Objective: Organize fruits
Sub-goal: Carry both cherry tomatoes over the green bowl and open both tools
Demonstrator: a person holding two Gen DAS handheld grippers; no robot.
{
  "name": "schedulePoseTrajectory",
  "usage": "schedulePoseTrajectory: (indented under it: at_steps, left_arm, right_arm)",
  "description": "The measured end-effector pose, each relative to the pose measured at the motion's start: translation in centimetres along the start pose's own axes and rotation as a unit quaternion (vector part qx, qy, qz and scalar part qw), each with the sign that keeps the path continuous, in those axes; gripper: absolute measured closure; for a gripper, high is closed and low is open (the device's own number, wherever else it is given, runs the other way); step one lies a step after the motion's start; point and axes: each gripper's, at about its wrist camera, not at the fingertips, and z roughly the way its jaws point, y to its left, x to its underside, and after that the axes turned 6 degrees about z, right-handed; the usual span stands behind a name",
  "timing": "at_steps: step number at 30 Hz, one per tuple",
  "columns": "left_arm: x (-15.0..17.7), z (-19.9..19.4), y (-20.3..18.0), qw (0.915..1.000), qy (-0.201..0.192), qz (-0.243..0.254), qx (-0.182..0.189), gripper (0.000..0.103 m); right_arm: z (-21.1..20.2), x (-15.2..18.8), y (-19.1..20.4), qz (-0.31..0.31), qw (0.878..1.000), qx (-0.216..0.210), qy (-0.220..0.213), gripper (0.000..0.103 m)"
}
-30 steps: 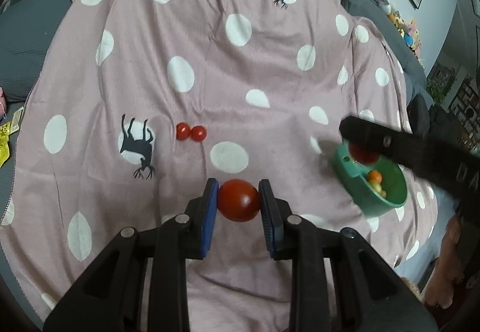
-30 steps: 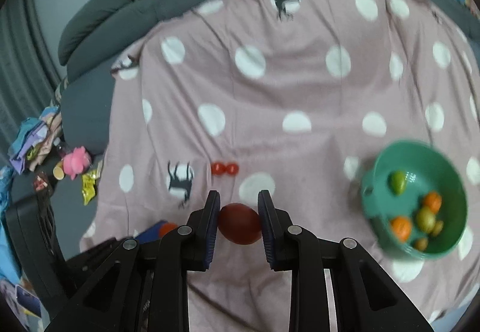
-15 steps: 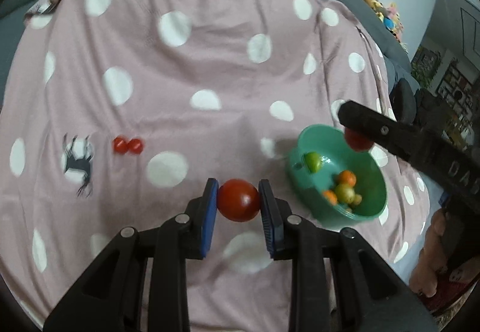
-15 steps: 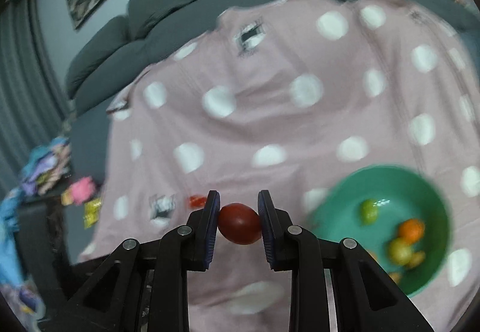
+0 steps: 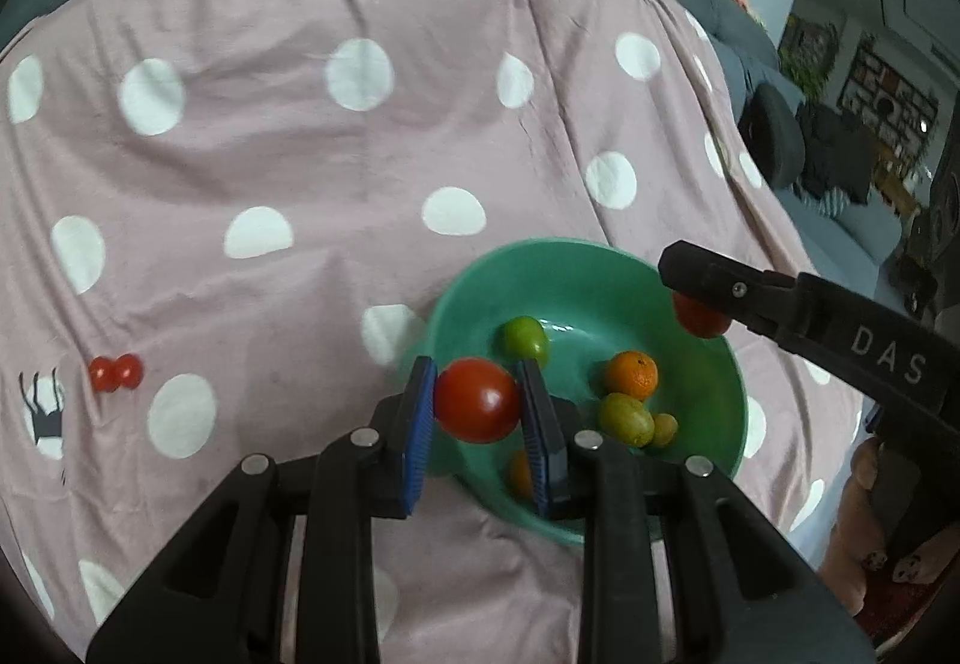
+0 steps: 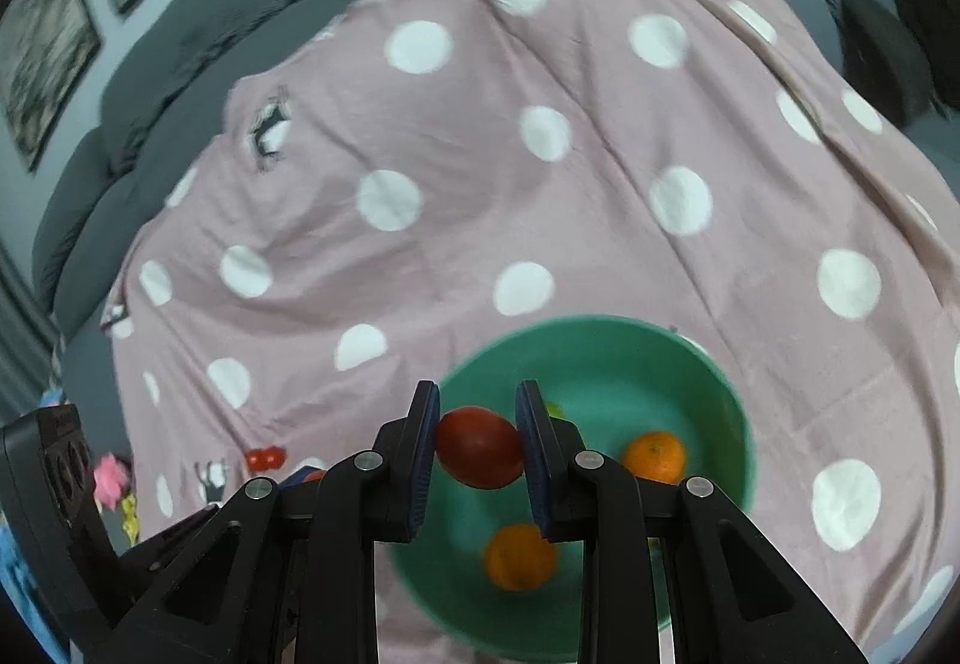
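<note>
both sets of blue-padded fingers are clamped on fruit. left gripper (image 5: 478, 407) pinches a round red tomato (image 5: 477, 399) between its pads, held over the near-left rim of the green bowl (image 5: 564, 268), not touching it. right gripper (image 6: 478, 445) is clamped the same way on a darker red tomato (image 6: 480, 446), hanging over the bowl's left half (image 6: 600, 340).

in the left wrist view, bowl fills the 4 o'clock area w/ a green fruit (image 5: 525, 339) just past the right pad, an orange (image 5: 631, 375) at 3 o'clock of it, a yellow-green fruit (image 5: 625, 418) nearer, touching a small yellow one (image 5: 663, 429). another orange piece (image 5: 519, 475) peeks beside the right pad, mostly hidden. right gripper's black arm (image 5: 840, 328) crosses in from 3 o'clock over the bowl's far-right rim.

two small red tomatoes (image 5: 116, 372) lie touching each other on the pink polka-dot blanket (image 5: 360, 154) at 9 o'clock, well apart from the bowl, next to a black deer print (image 5: 45, 412).

far side: grey sofa cushions (image 6: 180, 82) at 11 o'clock in the right wrist view, framed pics (image 6: 54, 10) on the wall beyond.
</note>
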Motion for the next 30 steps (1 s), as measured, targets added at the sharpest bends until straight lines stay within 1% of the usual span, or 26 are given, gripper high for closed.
schedulePoseTrajectory:
  at_steps: [2, 5, 6, 9, 13, 20, 30]
  left_arm:
    - [-0.1, 1.0, -0.6, 0.9999, 0.01, 0.003, 0.01, 0.076]
    - [-0.1, 2.3, -1.4, 0.9989, 0.027, 0.0, 0.038, 0.076]
    - [0.0, 2.6, -1.7, 0.9987, 0.029, 0.002, 0.041, 0.076]
    - [0.1, 3.2, -2.6, 0.9985, 0.035, 0.01, 0.041, 0.076]
    - [0.3, 3.9, -3.1, 0.998, 0.045, 0.012, 0.043, 0.076]
    - [0.6, 4.9, -3.9, 0.9972, 0.06, 0.014, 0.043, 0.076]
    - [0.8, 5.4, -4.3, 0.9967, 0.066, 0.015, 0.046, 0.075]
  right_arm:
    - [0.4, 0.0, -1.2, 0.013, 1.0, 0.01, 0.007, 0.075]
    - [1.4, 0.0, -2.5, 0.034, 0.999, 0.021, 0.026, 0.075]
    - [1.6, 0.1, -2.8, 0.036, 0.999, 0.027, 0.03, 0.075]
    - [2.3, 0.3, -3.5, 0.042, 0.997, 0.048, 0.039, 0.075]
    - [2.9, 0.4, -4.1, 0.052, 0.996, 0.051, 0.052, 0.075]
    - [2.7, 0.4, -4.8, 0.061, 0.995, 0.061, 0.047, 0.075]
    - [3.6, 0.6, -5.4, 0.073, 0.992, 0.072, 0.068, 0.075]
